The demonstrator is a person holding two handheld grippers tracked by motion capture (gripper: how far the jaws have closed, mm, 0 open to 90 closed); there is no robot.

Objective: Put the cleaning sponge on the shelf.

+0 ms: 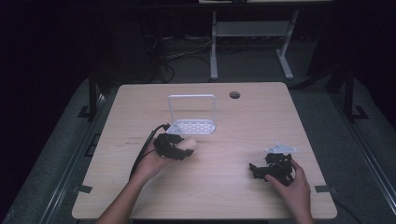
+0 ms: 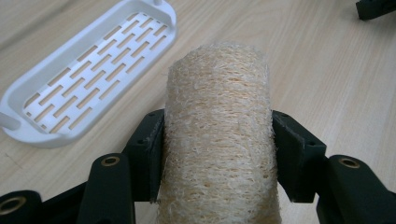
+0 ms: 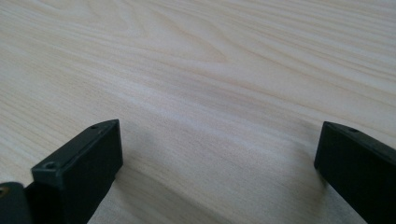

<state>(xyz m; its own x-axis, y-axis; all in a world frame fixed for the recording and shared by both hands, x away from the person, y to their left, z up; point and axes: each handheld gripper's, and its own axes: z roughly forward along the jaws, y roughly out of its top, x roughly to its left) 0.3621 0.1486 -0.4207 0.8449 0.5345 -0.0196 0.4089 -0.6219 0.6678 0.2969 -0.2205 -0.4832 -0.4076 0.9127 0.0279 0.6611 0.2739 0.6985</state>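
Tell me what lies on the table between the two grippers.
Bare wood in the high view, between the left gripper, holding the loofah, and the right gripper.

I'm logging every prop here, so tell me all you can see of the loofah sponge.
The loofah sponge is a pale beige cylinder of coarse, woven-looking fibre, dry by its look. It is clamped at its sides between the left gripper's black jaws, its rounded end pointing away from the camera, above the wooden table. The white slotted tray lies just beyond, apart from it.
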